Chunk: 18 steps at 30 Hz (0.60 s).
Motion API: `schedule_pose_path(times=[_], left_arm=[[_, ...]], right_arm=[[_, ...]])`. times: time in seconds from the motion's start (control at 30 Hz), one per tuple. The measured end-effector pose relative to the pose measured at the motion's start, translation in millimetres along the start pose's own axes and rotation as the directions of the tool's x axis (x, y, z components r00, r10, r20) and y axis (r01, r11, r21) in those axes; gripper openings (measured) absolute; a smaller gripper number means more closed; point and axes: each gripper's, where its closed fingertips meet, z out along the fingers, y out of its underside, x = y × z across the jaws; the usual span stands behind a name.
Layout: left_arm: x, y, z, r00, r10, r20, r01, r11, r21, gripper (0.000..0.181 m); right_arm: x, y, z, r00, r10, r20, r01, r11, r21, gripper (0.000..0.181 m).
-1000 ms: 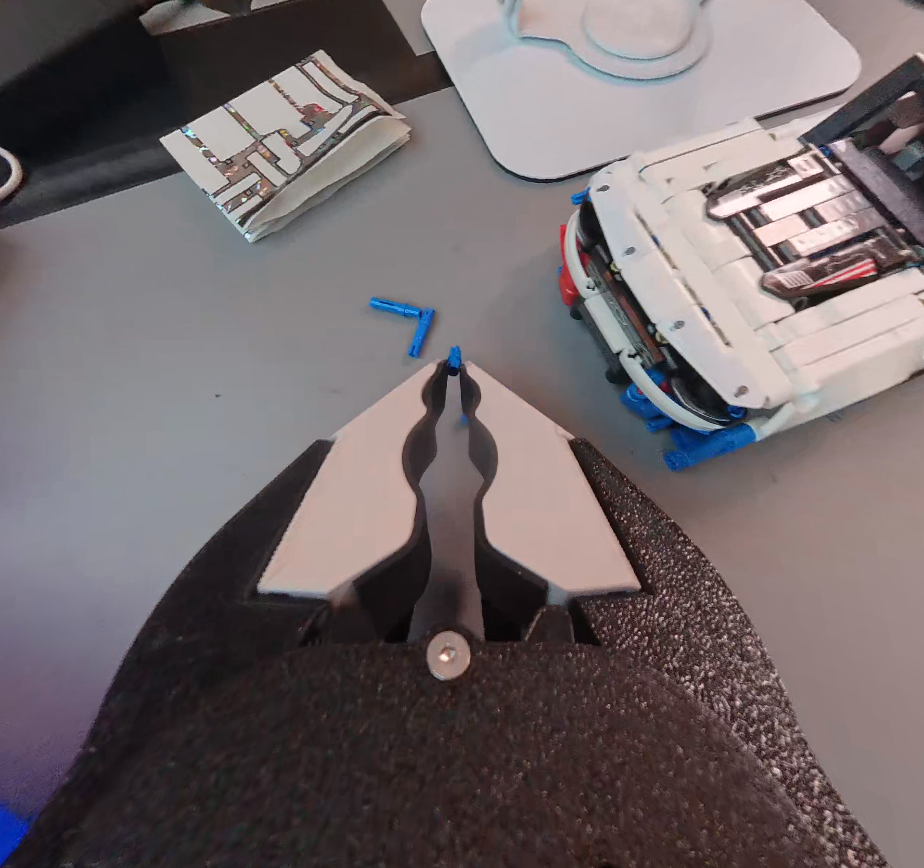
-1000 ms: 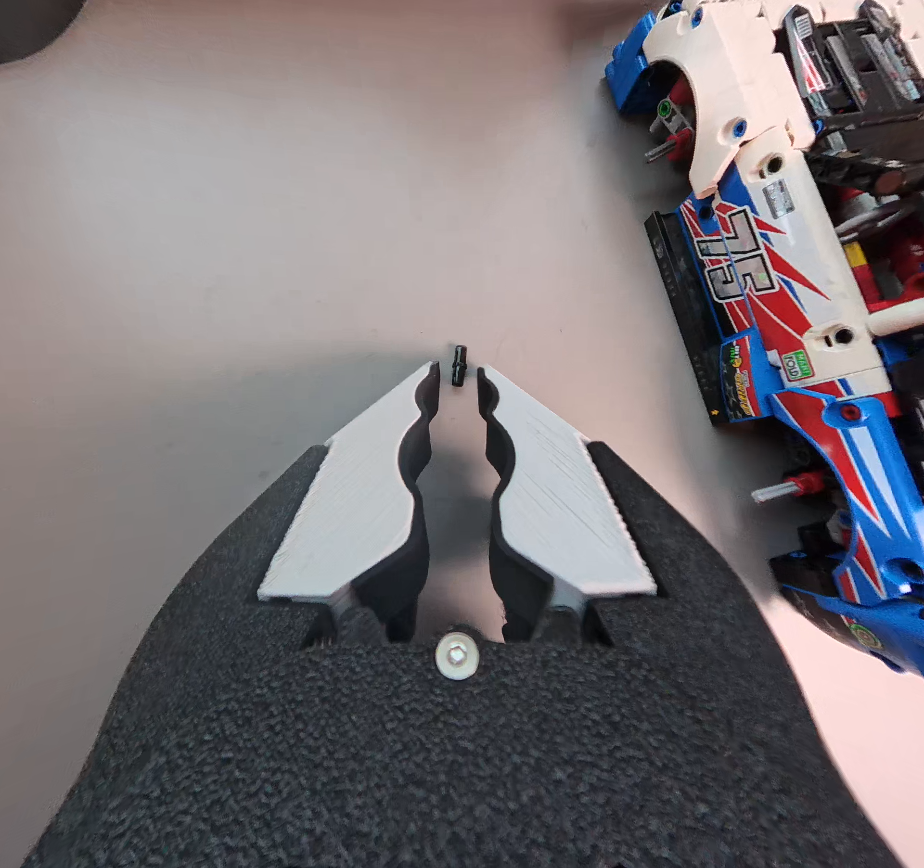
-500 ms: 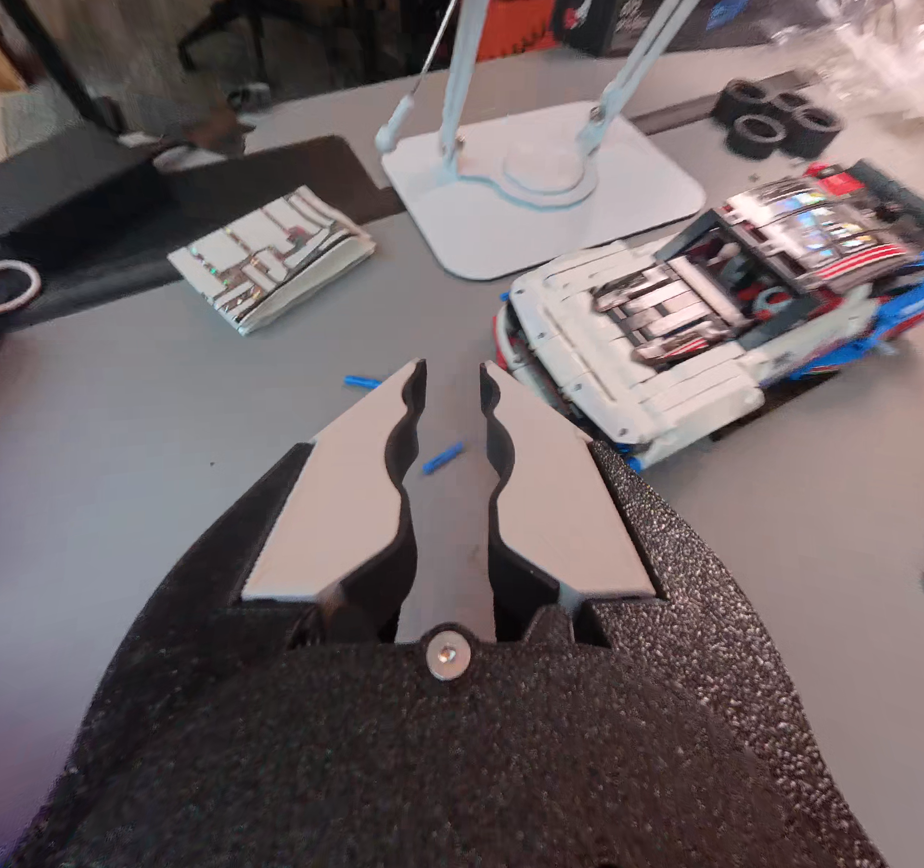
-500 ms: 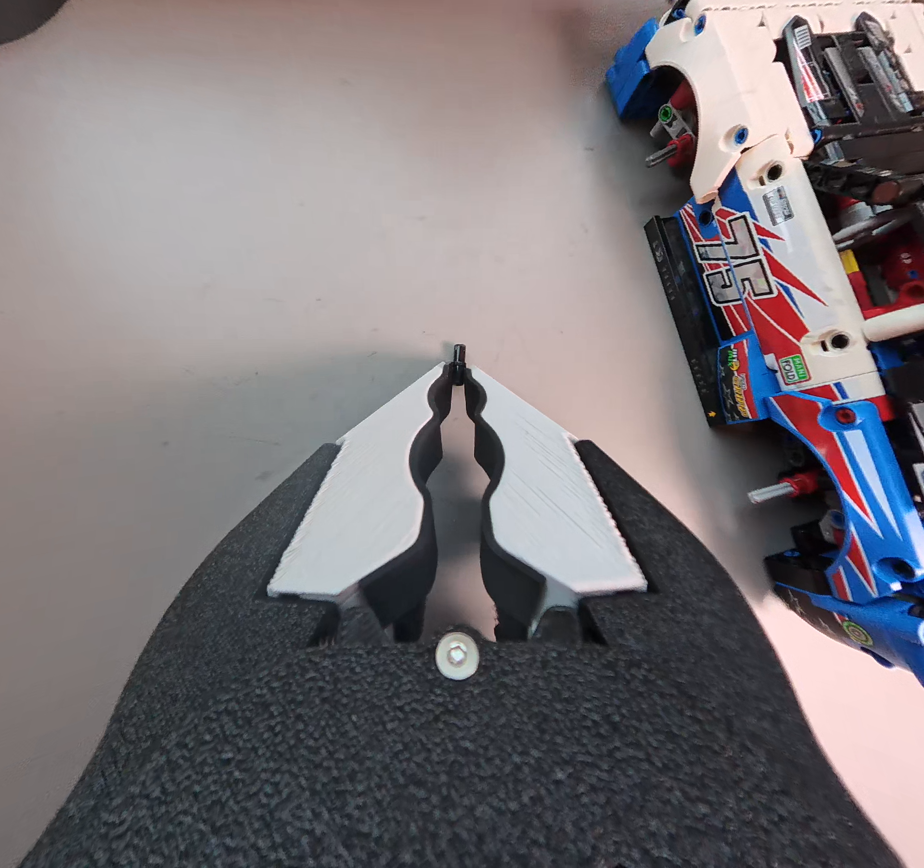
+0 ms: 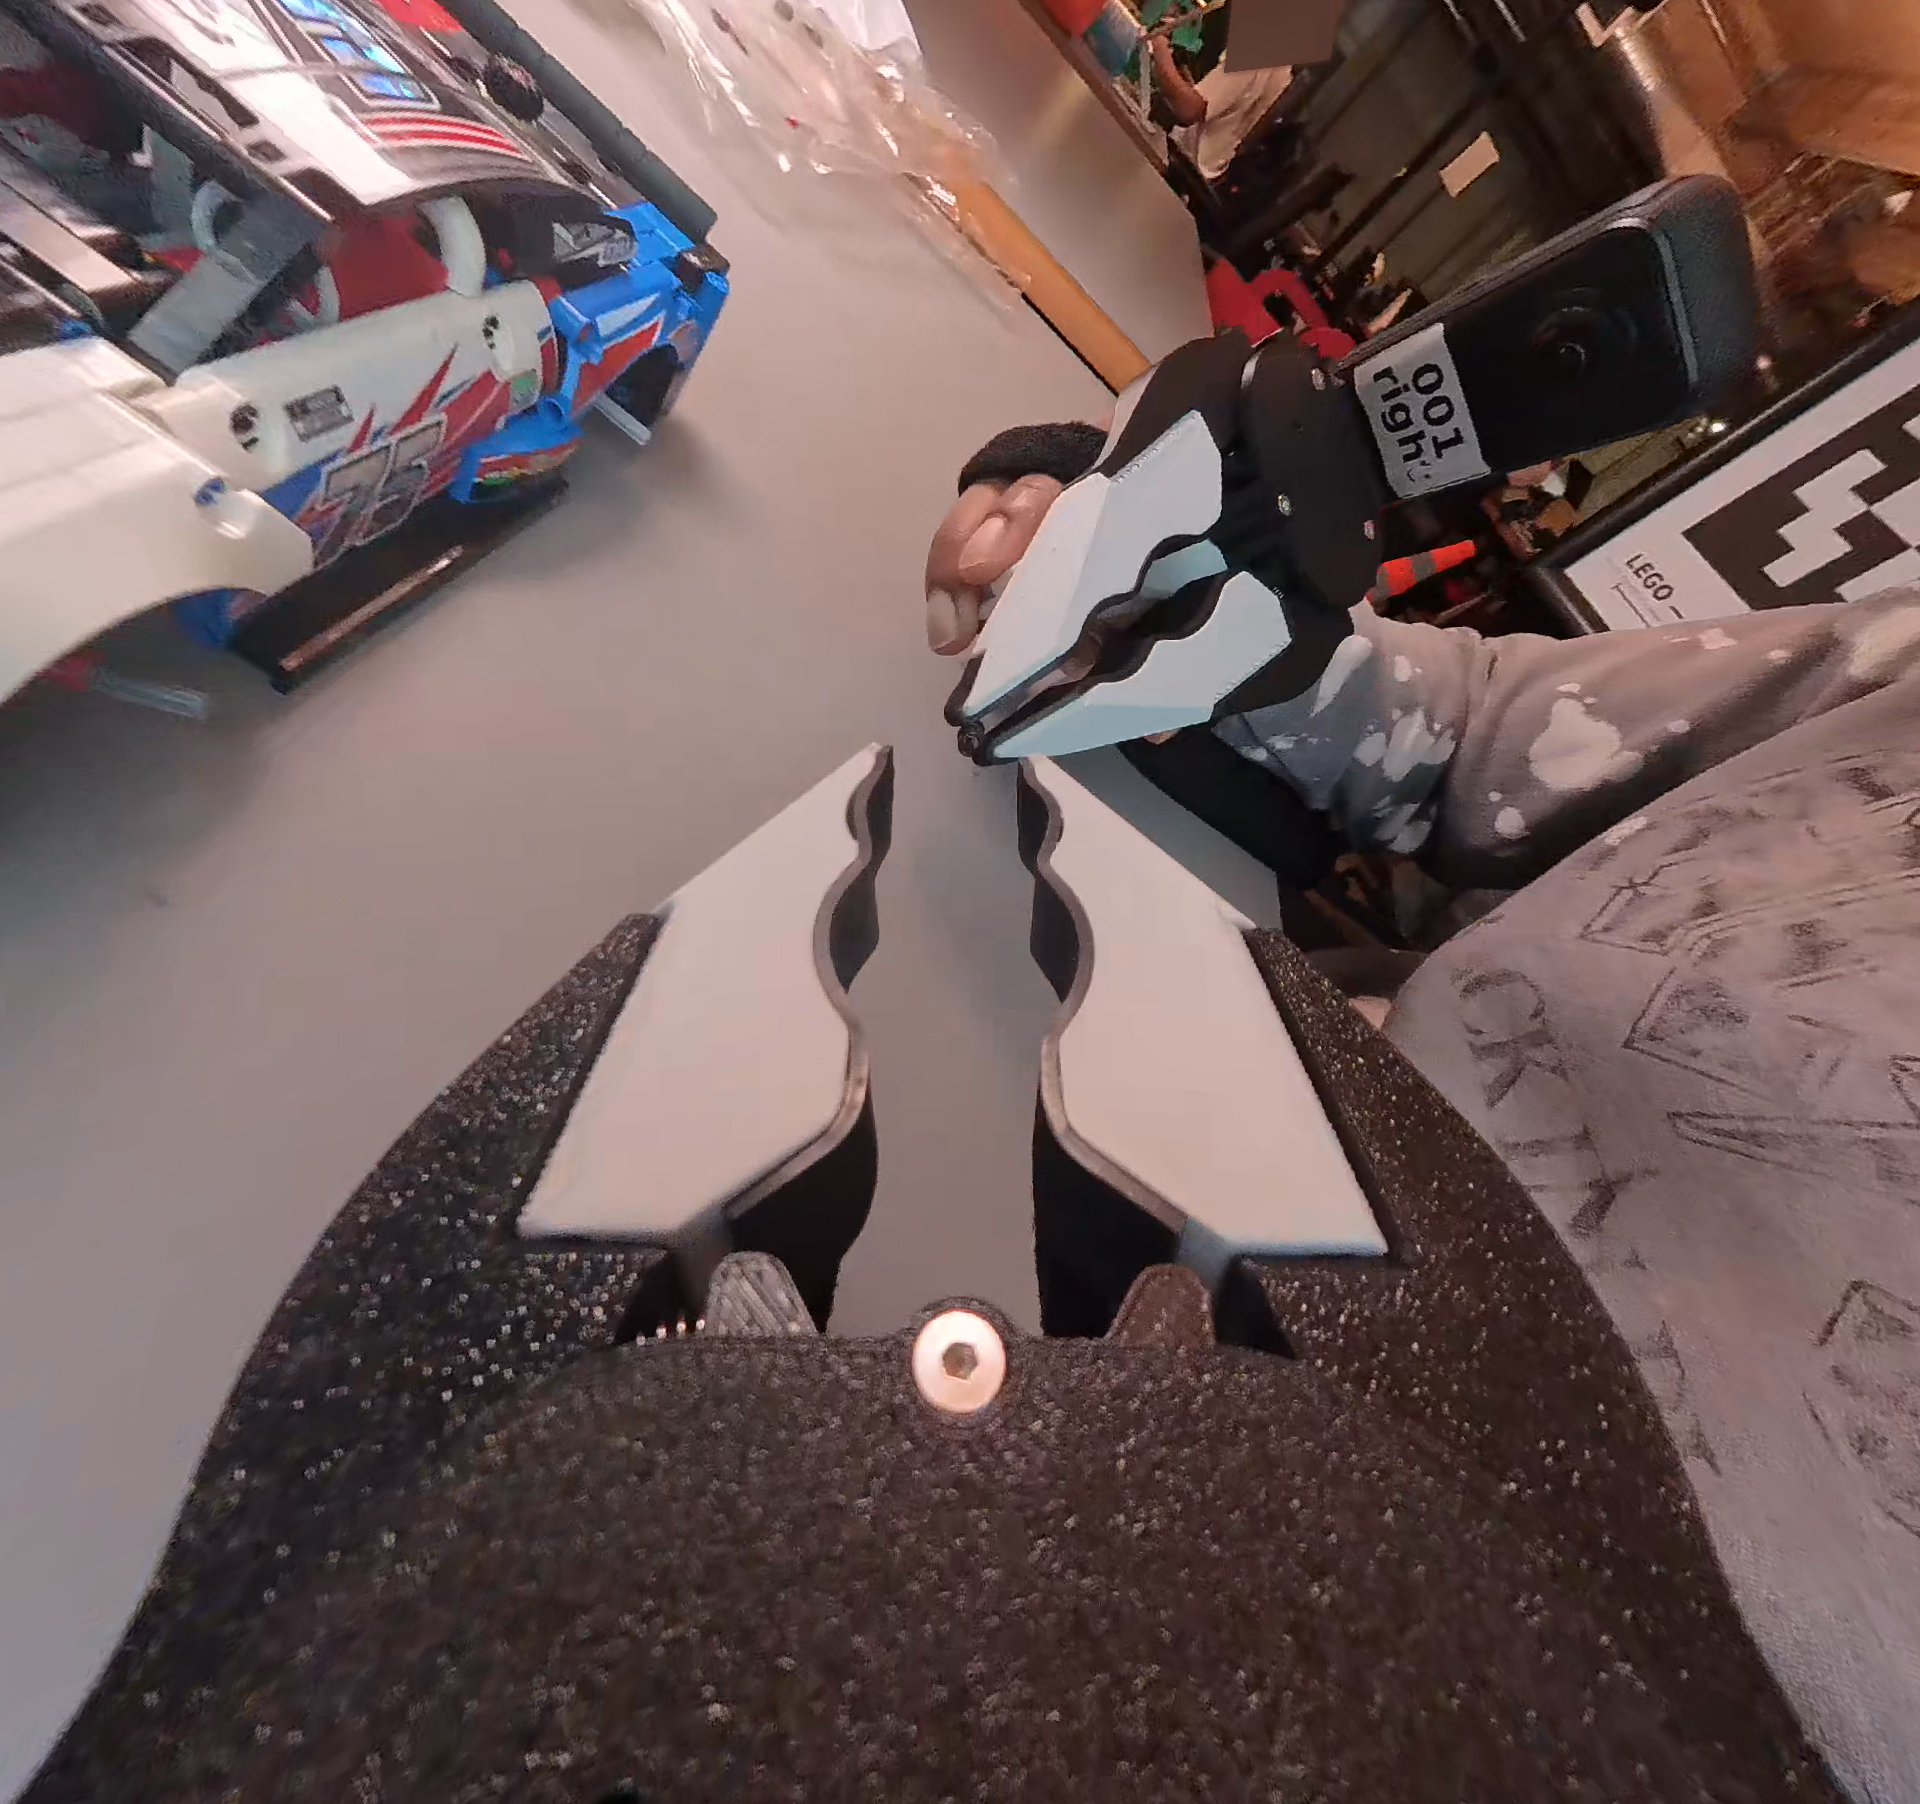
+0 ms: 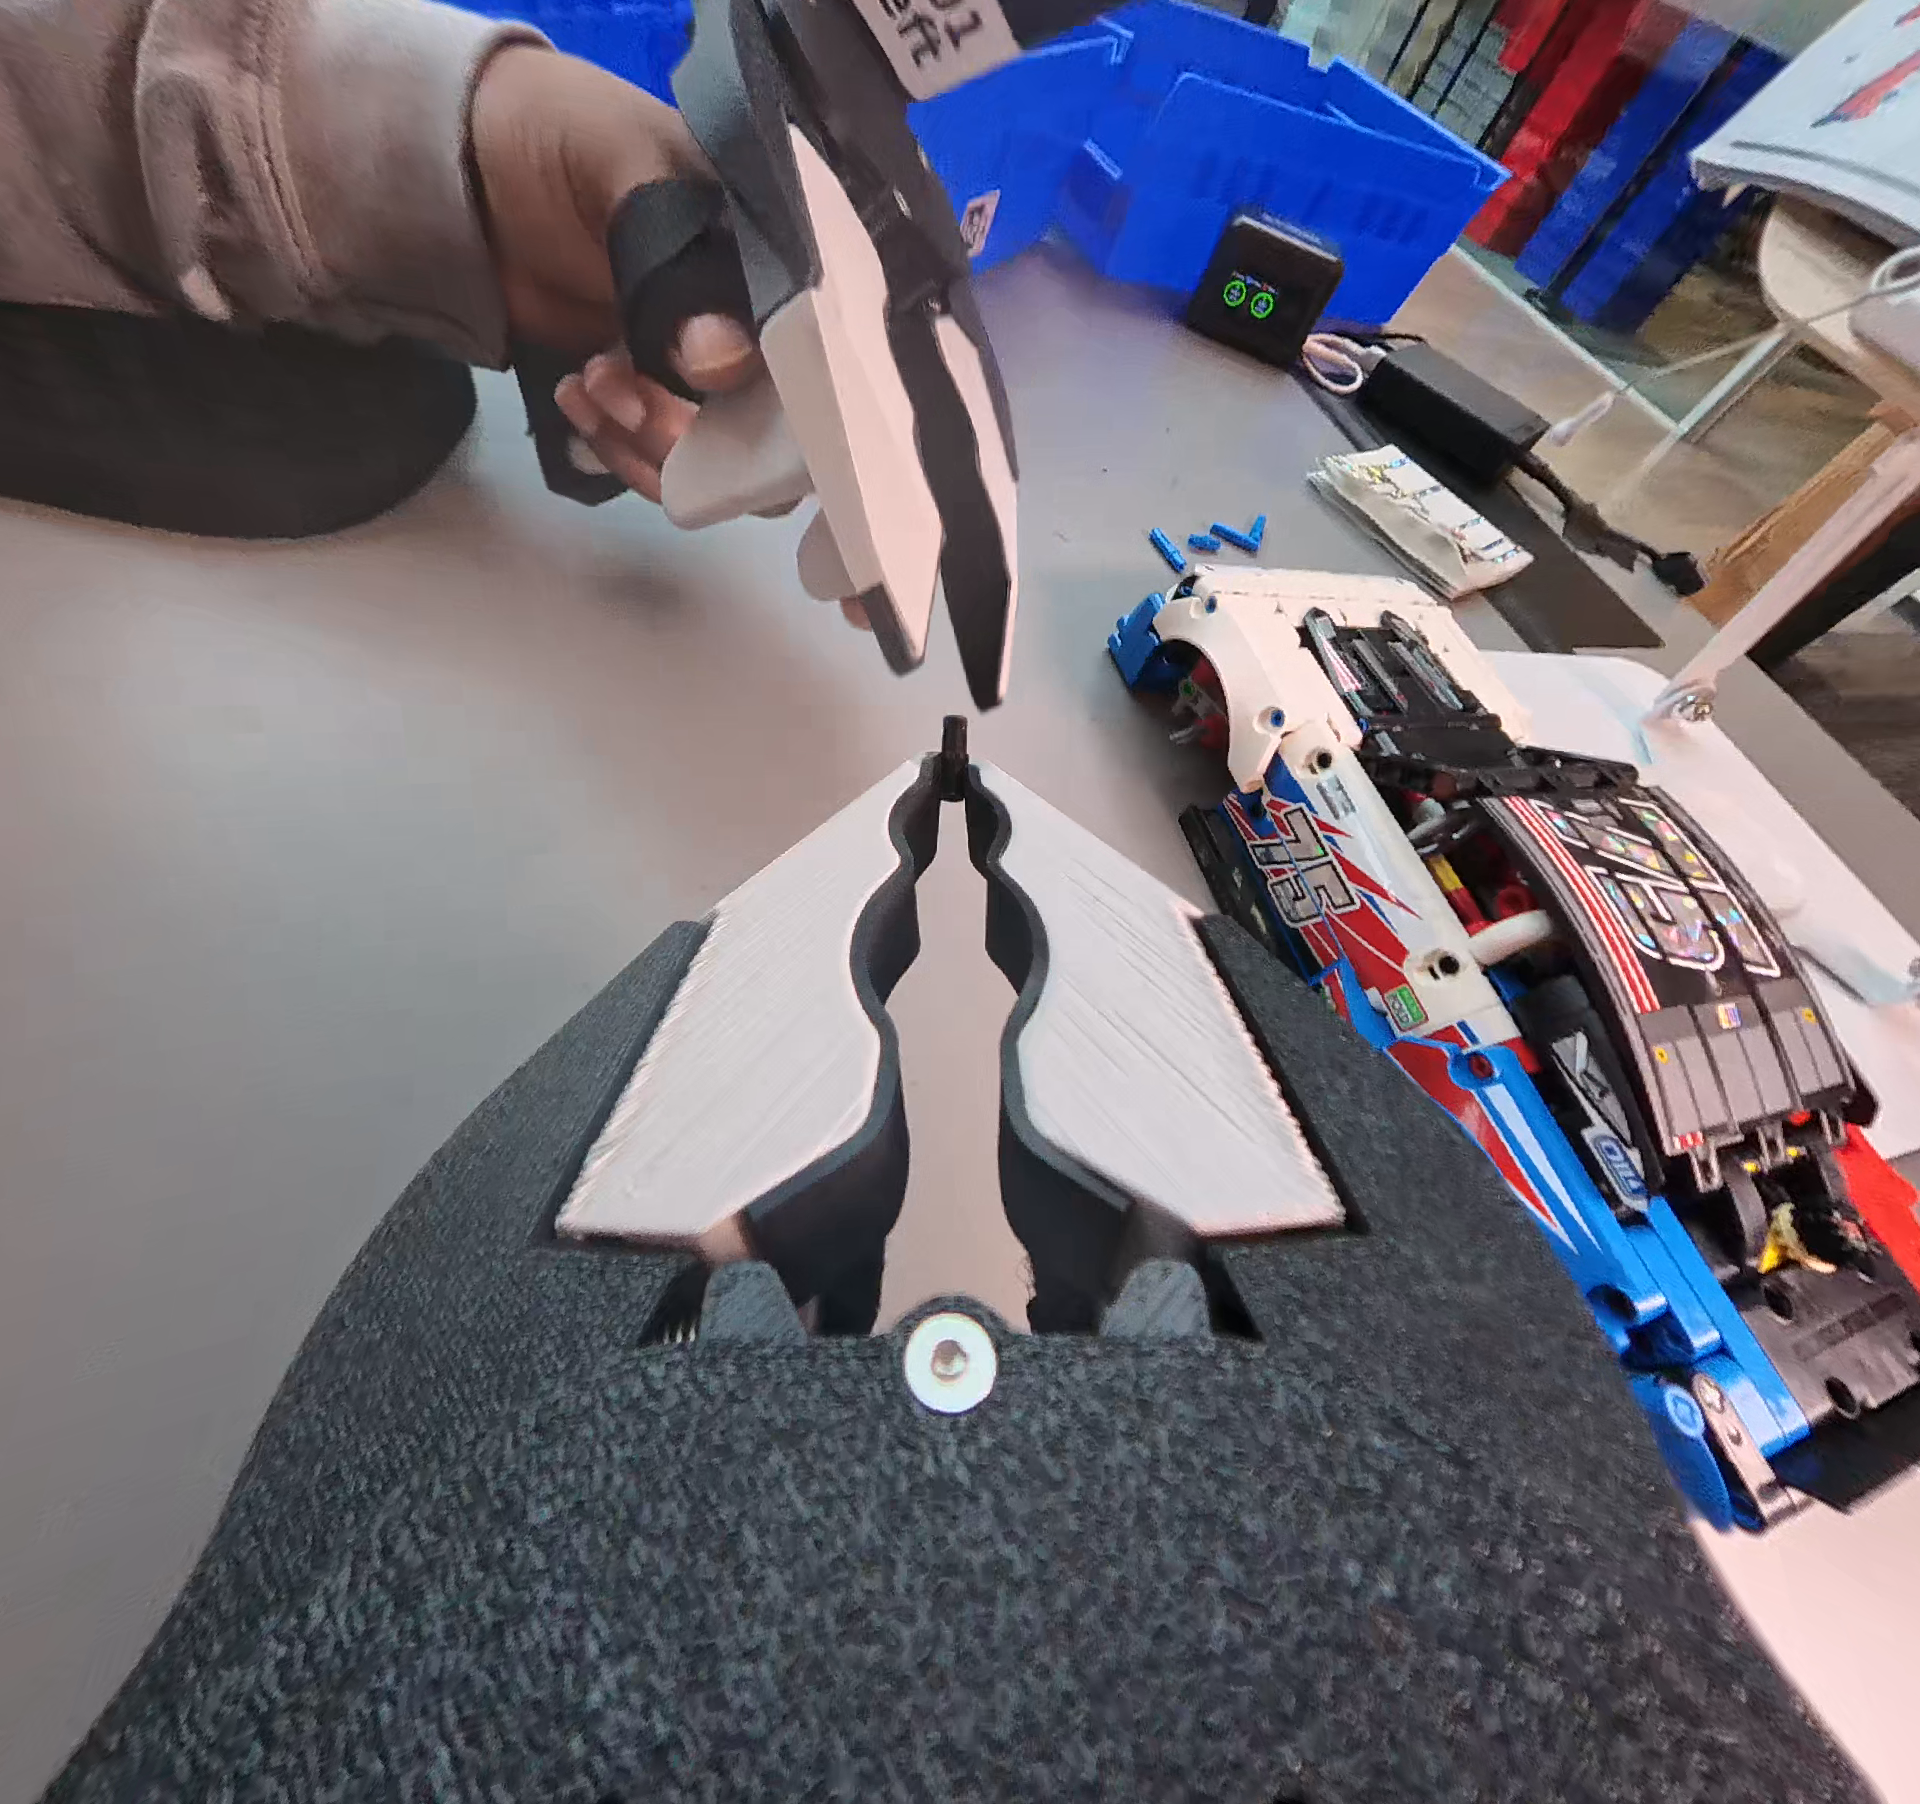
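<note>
The right tool (image 6: 948, 767) was closed on a small black pin (image 6: 952, 755), which stood upright between its tips with its upper end sticking out above them. In the left wrist view the same right tool (image 5: 971, 738) appeared tilted down toward the grey worktop (image 5: 312, 975), the black pin (image 5: 970, 740) showing end-on at its tips. The left tool (image 5: 954, 767) was open and held nothing, its two fingers spread apart with bare worktop between them; its tips sat just beside the tip of the right tool. Seen from the right wrist view, the left tool (image 6: 945, 684) pointed downward with its fingertips just above the pin, not touching it. A hand (image 6: 613, 300) in a pale sleeve gripped the left tool's handle, and another hand (image 5: 977, 549) held the right tool. A brick-built race car (image 6: 1507, 923) in white, blue and red lay on the worktop toward its right side, with no wheels visible on it. A few small blue pins (image 6: 1210, 536) lay just beyond the car's near end, and a folded sticker sheet (image 6: 1413, 518) rested farther back, near blue plastic bins (image 6: 1247, 144) at the far edge.
</note>
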Motion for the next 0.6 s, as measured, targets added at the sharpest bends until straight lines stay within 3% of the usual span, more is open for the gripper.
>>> schedule_pose_path(times=[0.33,0.6], left_arm=[[5,2,2,0.999,-0.018,-0.048,0.017,1.0,-0.015,0.01],[11,-1,1,0.997,0.066,-0.035,-0.066,0.998,-0.005,0.003]], right_arm=[[-7,-7,5,1.0,-0.022,0.001,0.022,1.0,0.013,0.004],[-7,-13,4,0.999,-0.047,-0.021,0.048,0.998,0.039,0.004]])
